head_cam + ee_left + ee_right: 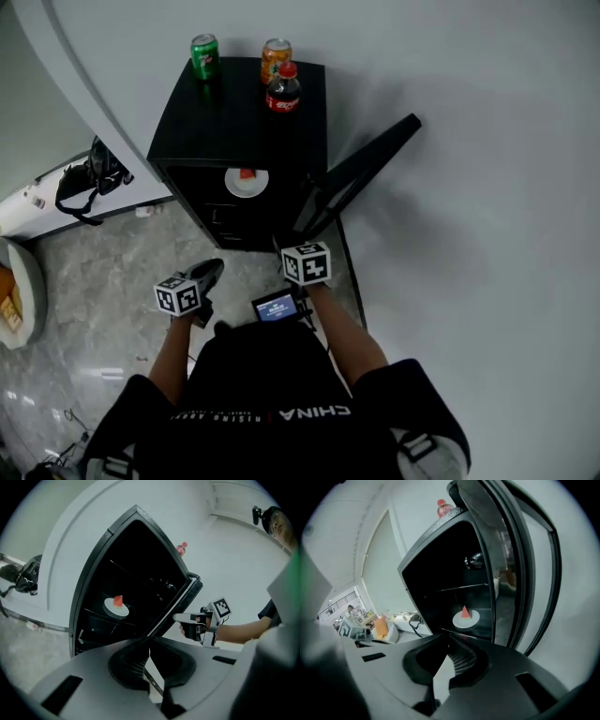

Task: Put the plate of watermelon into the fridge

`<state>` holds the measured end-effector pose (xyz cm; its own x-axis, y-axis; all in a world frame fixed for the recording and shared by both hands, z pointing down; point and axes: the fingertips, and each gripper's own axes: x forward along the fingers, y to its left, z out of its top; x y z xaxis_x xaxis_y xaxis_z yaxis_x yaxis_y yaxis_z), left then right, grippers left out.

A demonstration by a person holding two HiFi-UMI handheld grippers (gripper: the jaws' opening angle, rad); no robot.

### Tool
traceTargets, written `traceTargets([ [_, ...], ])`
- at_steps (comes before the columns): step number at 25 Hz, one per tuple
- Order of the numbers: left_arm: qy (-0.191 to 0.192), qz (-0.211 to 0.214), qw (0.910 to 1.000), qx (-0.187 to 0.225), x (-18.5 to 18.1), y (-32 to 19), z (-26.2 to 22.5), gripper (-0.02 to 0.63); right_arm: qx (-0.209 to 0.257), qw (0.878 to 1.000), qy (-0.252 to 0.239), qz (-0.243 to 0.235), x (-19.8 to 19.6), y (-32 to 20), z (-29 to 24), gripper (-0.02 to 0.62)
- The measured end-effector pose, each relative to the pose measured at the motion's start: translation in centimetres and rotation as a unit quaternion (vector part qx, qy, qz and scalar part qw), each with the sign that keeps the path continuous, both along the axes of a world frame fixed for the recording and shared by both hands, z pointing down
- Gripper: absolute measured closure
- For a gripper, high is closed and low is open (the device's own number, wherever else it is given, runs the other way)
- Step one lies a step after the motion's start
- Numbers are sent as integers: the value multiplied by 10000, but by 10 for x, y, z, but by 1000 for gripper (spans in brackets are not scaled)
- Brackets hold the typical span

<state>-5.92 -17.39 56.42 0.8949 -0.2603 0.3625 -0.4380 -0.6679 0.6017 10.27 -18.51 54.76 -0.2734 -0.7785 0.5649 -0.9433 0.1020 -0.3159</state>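
The black mini fridge (202, 127) stands with its door (361, 169) swung out to the right. A white plate (247, 181) with a red wedge of watermelon (247, 173) rests on a shelf inside; the plate (116, 606) and the plate (465, 618) also show in the two gripper views. My left gripper (215, 267) is shut and empty, held in front of the fridge at the lower left. My right gripper (281, 246) is shut and empty too, by the door's lower edge. The right gripper (180, 617) appears beside the door (180, 597) in the left gripper view.
A green can (204, 54), an orange can (276, 58) and a cola bottle (283, 88) stand on the fridge top. A black bag (89, 178) lies on a white counter at left. A white wall runs along the right, marble floor (103, 309) below.
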Motion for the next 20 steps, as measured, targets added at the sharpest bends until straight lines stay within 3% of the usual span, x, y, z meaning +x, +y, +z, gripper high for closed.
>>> traceTargets([
  [5, 122, -211, 9994, 253, -2, 7, -10, 592, 89, 9998, -150, 93, 2, 13, -7, 577],
  [10, 64, 29, 9992, 402, 9, 10, -14, 592, 45, 9996, -262, 131, 2, 25, -2, 577],
  [16, -307, 94, 9994, 153, 11, 38, 6, 592, -73, 9980, -601, 177, 4, 50, 10, 577],
  [20, -600, -17, 9982, 55, 19, 53, 19, 592, -145, 9977, -664, -49, 16, 65, 16, 577],
])
